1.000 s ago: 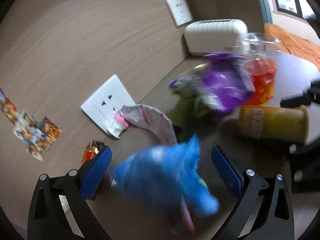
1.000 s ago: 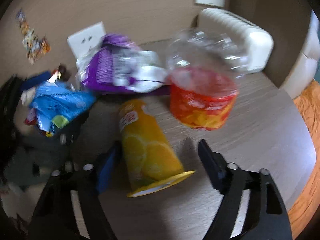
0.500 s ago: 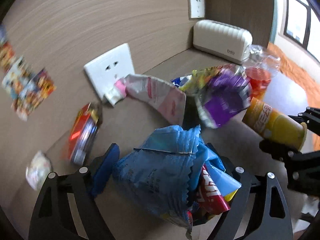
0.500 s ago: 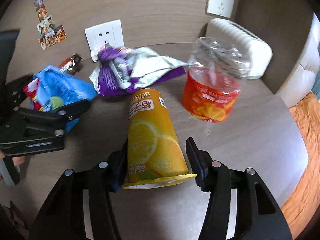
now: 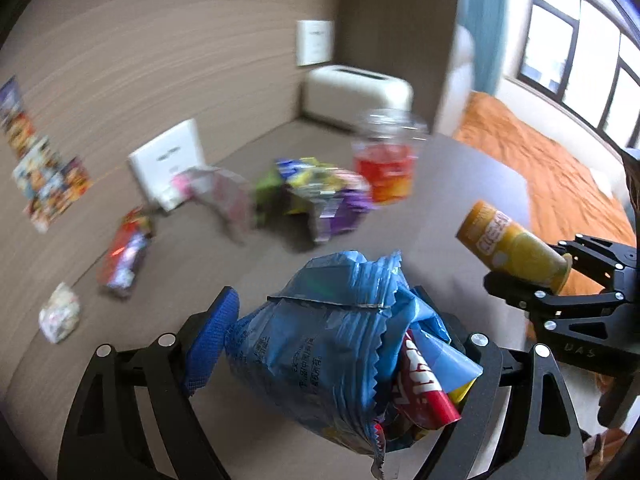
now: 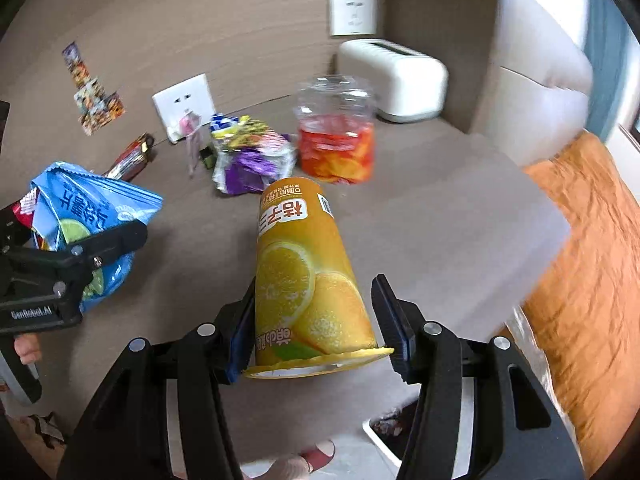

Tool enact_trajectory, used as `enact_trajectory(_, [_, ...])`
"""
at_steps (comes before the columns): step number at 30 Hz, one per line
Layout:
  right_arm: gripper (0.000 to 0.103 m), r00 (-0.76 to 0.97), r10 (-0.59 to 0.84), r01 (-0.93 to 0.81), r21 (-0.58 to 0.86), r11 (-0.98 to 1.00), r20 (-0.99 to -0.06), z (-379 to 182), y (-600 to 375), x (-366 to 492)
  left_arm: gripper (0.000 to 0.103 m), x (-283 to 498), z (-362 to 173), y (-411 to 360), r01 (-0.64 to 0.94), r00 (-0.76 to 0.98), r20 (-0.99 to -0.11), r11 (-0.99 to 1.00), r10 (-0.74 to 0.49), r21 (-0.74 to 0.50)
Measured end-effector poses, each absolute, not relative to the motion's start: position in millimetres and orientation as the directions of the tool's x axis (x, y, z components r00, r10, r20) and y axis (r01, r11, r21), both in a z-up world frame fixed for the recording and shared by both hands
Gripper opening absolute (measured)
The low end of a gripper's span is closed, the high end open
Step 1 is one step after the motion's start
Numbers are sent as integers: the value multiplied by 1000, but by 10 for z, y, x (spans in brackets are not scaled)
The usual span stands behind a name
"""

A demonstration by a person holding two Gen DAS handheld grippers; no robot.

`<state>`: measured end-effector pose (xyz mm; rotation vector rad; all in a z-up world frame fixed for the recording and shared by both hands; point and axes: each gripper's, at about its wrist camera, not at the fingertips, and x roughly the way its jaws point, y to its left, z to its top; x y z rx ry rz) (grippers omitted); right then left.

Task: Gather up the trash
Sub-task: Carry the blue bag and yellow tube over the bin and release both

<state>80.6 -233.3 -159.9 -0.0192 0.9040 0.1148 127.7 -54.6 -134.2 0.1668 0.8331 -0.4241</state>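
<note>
We hold our left claw [image 5: 340, 344] wide, and it pinches the puffy blue chip bag [image 5: 332, 344] with a red wrapper [image 5: 420, 392] stuck inside. Our right claw [image 6: 316, 328] squeezes the yellow cup [image 6: 308, 280] near its rim. A second ago both claws were open and both things lay on the table [image 6: 420, 216]; now they hang above it. Both claws tip downward, the left one to the left of the right one. Far back on the table sit the purple wrappers [image 6: 248, 156] and the clear jar [image 6: 336, 140].
</note>
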Motion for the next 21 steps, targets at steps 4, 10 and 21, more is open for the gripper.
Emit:
enact_trajectory(4, [56,616,49,-18,47,999,-786,-1588,-2605,571,84,1155,-1338,-965,539,552,-749,842,-367,-16])
enact_trajectory(10, [56,597,-38,146,62,987,-801,-1616,-3101,207,84,914,-1423,-1674,697,457,-760,716,-461,-15])
enact_trajectory(21, [56,507,-147,424,97,901,-849,-1892,-4043,-481,84,403,-1816,-2897,882,249,-811,470,-529,-35])
